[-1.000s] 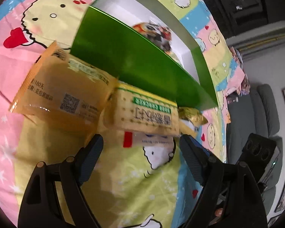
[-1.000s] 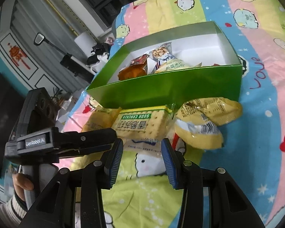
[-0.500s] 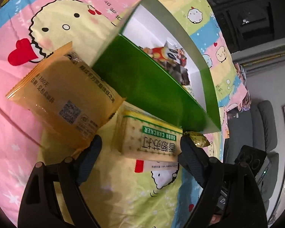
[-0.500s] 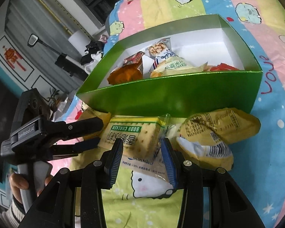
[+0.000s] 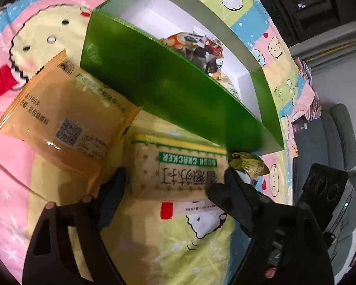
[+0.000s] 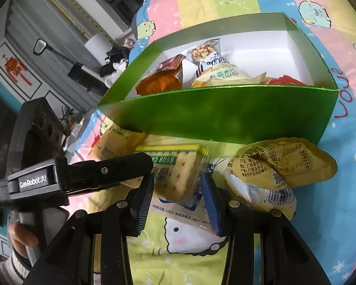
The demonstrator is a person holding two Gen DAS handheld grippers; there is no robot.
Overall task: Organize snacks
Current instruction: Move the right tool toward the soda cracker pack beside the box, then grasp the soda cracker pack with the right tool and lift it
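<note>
The soda cracker pack lies on the cartoon-print cloth just in front of the near wall of the green box, its green label band turned toward the box. Both tools are at it. The right gripper has a blue-padded finger on each side of the pack's near end, the pads at the clear wrapper; whether they press it or only flank it cannot be told. The left gripper straddles the same pack from the left side, its black fingers spread apart at the pack's two ends, so it is open around the pack and not squeezing it; in the right wrist view this tool reaches in from the left, one finger lying over the pack's far left part. Left of the pack, touching the box wall, lies an orange flat packet with a printed code square facing up. Right of the pack sits a puffy yellow bag, with a white-and-yellow bag bearing a barcode just in front of it; the left wrist view shows only a crinkled gold end there. Inside the white-lined box lie several snacks: an orange packet, a peanut-print packet, a pale yellow bag and a red packet edge by the near wall. Beyond the cloth, on the far left, stand grey panelled walls.
</note>
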